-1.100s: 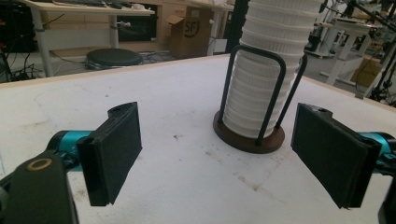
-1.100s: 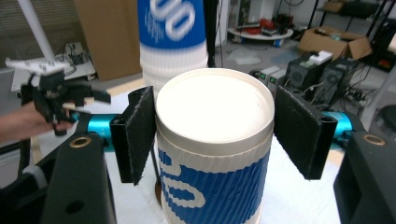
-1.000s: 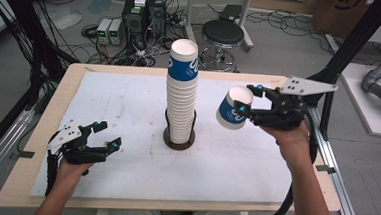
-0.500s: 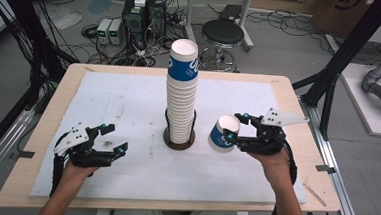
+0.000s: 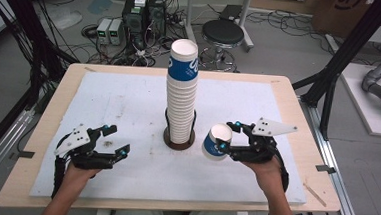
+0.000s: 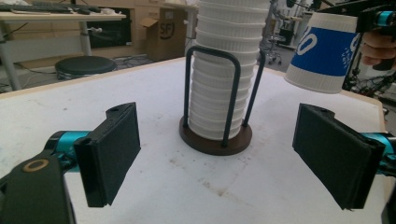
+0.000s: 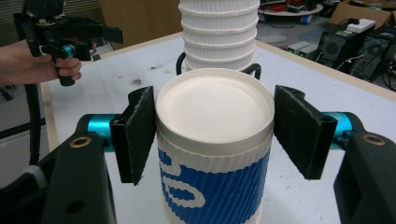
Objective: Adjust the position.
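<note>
A tall stack of white and blue paper cups (image 5: 182,94) stands in a dark wire holder (image 5: 178,143) at the middle of the table. My right gripper (image 5: 227,136) is shut on a single blue and white cup (image 5: 215,145), held tilted just above the white mat, right of the holder. In the right gripper view the cup (image 7: 215,172) sits between the pads (image 7: 137,135). My left gripper (image 5: 118,140) rests low at the left of the mat. Its jaws have just been opening and nothing is between them (image 6: 215,163). The held cup (image 6: 322,51) hangs off the table.
A white mat (image 5: 128,103) covers the wooden table (image 5: 289,98). Black frame posts (image 5: 330,91) stand off the right edge. A round stool (image 5: 223,34), cables and electronics boxes (image 5: 108,30) lie on the floor beyond the far edge.
My right hand has come down and toward the person with the cup, from mid-stack height to just above the mat. The left gripper's jaws have spread a little wider.
</note>
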{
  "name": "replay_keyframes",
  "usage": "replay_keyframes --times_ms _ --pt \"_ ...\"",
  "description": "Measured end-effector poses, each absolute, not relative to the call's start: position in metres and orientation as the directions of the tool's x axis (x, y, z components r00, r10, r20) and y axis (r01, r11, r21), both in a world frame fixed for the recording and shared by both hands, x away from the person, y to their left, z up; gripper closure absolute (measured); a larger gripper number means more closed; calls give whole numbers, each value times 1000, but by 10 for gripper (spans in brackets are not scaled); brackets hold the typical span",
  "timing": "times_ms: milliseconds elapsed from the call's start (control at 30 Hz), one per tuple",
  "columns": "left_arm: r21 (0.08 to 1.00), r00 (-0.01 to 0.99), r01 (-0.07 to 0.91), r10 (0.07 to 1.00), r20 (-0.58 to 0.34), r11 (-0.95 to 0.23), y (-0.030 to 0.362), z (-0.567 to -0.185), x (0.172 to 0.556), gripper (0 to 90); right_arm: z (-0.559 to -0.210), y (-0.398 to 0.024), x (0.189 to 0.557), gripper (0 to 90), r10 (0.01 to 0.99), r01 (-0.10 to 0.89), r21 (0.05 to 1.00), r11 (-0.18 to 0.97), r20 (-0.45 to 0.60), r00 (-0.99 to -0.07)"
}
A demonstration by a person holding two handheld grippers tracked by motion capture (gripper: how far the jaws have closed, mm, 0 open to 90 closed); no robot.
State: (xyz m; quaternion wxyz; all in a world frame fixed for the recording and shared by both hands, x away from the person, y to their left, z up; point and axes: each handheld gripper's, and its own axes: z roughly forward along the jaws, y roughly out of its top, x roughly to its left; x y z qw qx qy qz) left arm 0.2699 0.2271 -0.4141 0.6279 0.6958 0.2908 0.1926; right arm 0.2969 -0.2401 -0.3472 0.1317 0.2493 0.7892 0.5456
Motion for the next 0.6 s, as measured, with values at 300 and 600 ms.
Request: replay_keyframes --times_ms 300,600 --pt "986 804 152 589 -85 -64 213 -414 272 150 -348 -237 291 329 520 241 930 278 66 -852" --pt "987 861 138 503 -77 -86 197 -411 271 151 -352 -228 286 329 475 230 930 287 70 -877"
